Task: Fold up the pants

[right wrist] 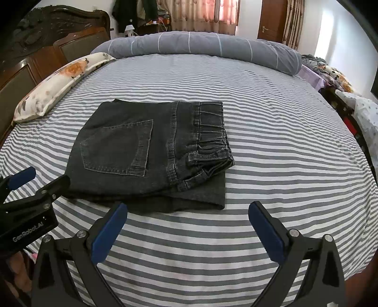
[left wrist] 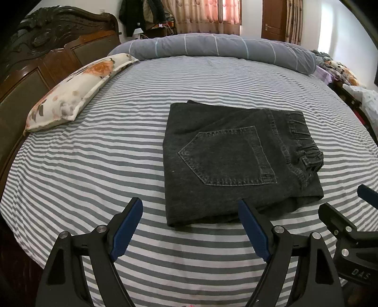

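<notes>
Dark grey jeans [left wrist: 236, 160] lie folded into a compact rectangle on the striped bed sheet [left wrist: 94, 165], back pocket up and waistband to the right. My left gripper [left wrist: 191, 207] hovers just in front of their near edge, open, with nothing between its blue pads. In the right wrist view the jeans [right wrist: 146, 151] sit left of centre. My right gripper [right wrist: 188, 209] is open too, near their front right corner, and grips nothing. Each gripper shows at the edge of the other's view: the right gripper [left wrist: 347, 203] and the left gripper [right wrist: 42, 179].
A floral pillow [left wrist: 78, 92] lies along the carved wooden headboard [left wrist: 47, 52] on the left. A rolled grey quilt [left wrist: 224, 47] runs across the far side of the bed. Cluttered furniture and bedding [right wrist: 342, 82] crowd the right edge. A door [right wrist: 269, 21] and curtains stand behind.
</notes>
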